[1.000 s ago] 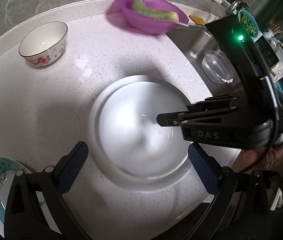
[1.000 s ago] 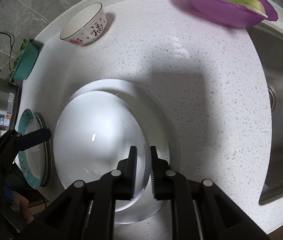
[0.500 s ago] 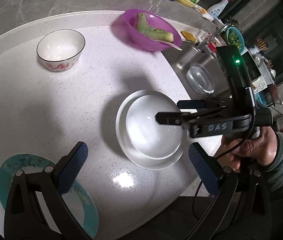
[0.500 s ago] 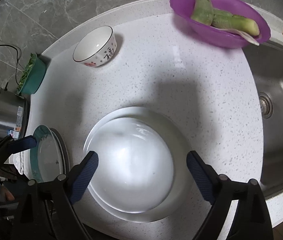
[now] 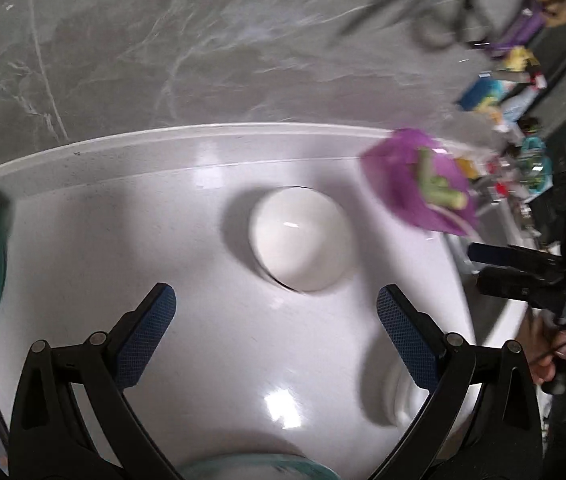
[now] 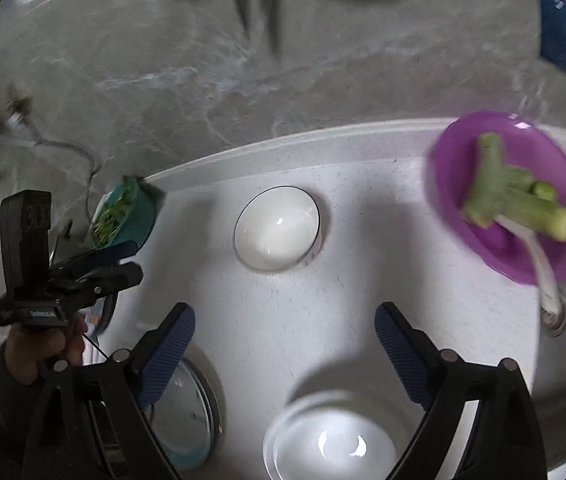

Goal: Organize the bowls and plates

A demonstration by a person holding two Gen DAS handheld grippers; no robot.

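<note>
A: Trouble could be coming from the far left first: the teal tub of chopped greens [image 6: 121,216] is sitting near the counter edge, and the left gripper [image 5: 277,316], jaws spread wide and empty, is sweeping fast enough to blur everything.

B: Agreed. It is lining up on the small white ceramic bowl with the dark rim [image 5: 301,240], which is standing alone mid-counter. A rushed close could be clipping that rim and skidding it.

A: Moving right, the right gripper [image 6: 285,336] is opening its jaws, nothing between them. Below it the white bowl nested in the white plate [image 6: 333,444] is resting at the near edge; a careless pass could be nudging it off.

B: And the purple plastic bowl of green vegetable pieces [image 6: 511,196] is perching beside the sink.

A: Hard to read, though: the teal-rimmed plate [image 6: 187,412] is half hidden behind a finger, the stack is cut off at the bottom, and the bowl's pattern is smearing away.
</note>
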